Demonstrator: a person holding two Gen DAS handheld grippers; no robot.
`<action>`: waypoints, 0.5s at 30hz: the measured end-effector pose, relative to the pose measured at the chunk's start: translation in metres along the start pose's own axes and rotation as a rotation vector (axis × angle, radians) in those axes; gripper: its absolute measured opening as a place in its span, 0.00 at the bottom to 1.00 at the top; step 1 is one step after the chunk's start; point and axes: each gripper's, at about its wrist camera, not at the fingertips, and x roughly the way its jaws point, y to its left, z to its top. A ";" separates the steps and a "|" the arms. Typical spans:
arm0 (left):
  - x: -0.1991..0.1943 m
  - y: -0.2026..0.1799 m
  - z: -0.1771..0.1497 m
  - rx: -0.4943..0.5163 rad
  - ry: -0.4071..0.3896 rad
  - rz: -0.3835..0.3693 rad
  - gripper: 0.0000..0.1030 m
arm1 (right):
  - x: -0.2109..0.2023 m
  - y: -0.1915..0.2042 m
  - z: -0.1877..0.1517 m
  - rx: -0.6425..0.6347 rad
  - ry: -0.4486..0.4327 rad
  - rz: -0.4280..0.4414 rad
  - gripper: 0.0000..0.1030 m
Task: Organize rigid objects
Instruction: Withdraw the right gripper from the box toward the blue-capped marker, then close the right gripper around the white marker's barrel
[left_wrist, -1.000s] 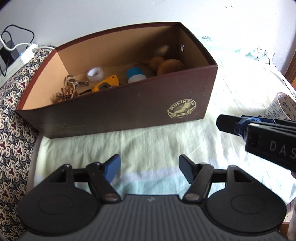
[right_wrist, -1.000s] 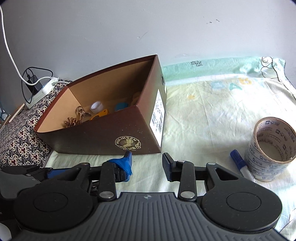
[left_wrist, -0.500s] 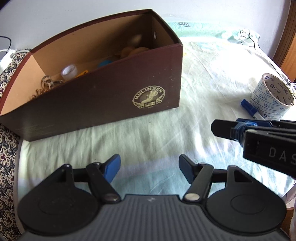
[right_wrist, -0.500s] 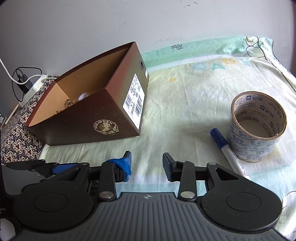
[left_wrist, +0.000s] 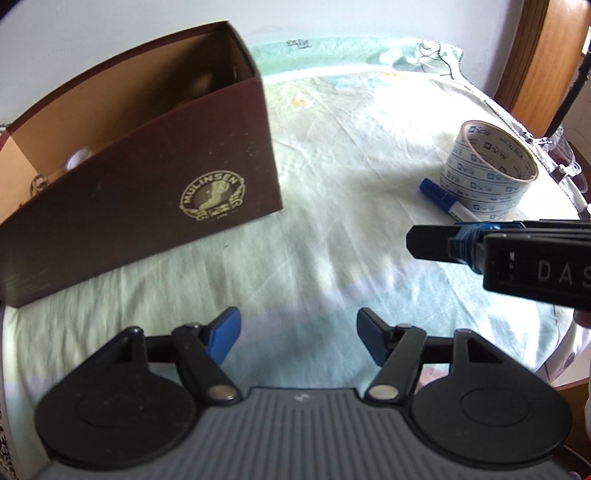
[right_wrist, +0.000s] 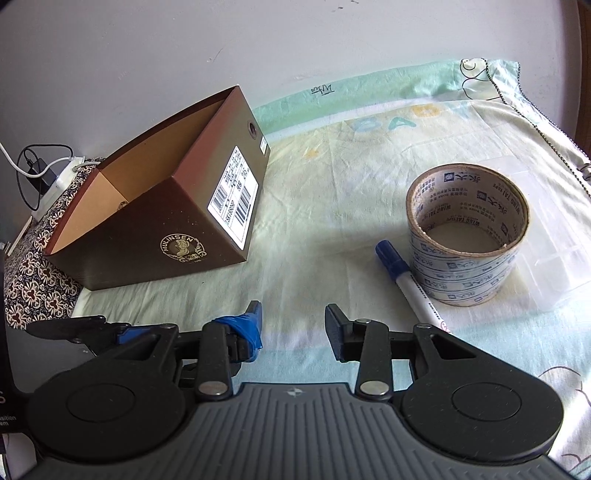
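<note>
Right wrist: marker (right_wrist: 410, 282) (blue cap far end) lies touching tape roll (right_wrist: 467, 236).

You have a dark brown box (right_wrist: 192, 236) with a tan inside and a gold round emblem — its end carries a white barcode label (right_wrist: 233, 201). The tape roll (right_wrist: 467, 236) is whitish with blue print, the marker (right_wrist: 406, 280) white with a blue cap. Your bedsheet (right_wrist: 332, 206) is pale green and cream; the pillow (right_wrist: 29, 273) dark with cream florals.

Sheeted bed (right_wrist: 332, 192): box (right_wrist: 177, 236), tape roll (right_wrist: 469, 243), marker (right_wrist: 406, 284), clear case (right_wrist: 554, 258).
</note>
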 end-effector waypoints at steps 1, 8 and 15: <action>-0.001 -0.003 0.000 0.011 -0.008 -0.010 0.67 | -0.003 -0.004 0.001 0.007 -0.005 -0.005 0.20; -0.002 -0.023 0.005 0.089 -0.049 -0.106 0.67 | -0.023 -0.033 0.006 0.032 -0.030 -0.052 0.20; 0.005 -0.043 0.011 0.157 -0.066 -0.168 0.63 | -0.015 -0.059 0.010 0.073 0.006 -0.110 0.18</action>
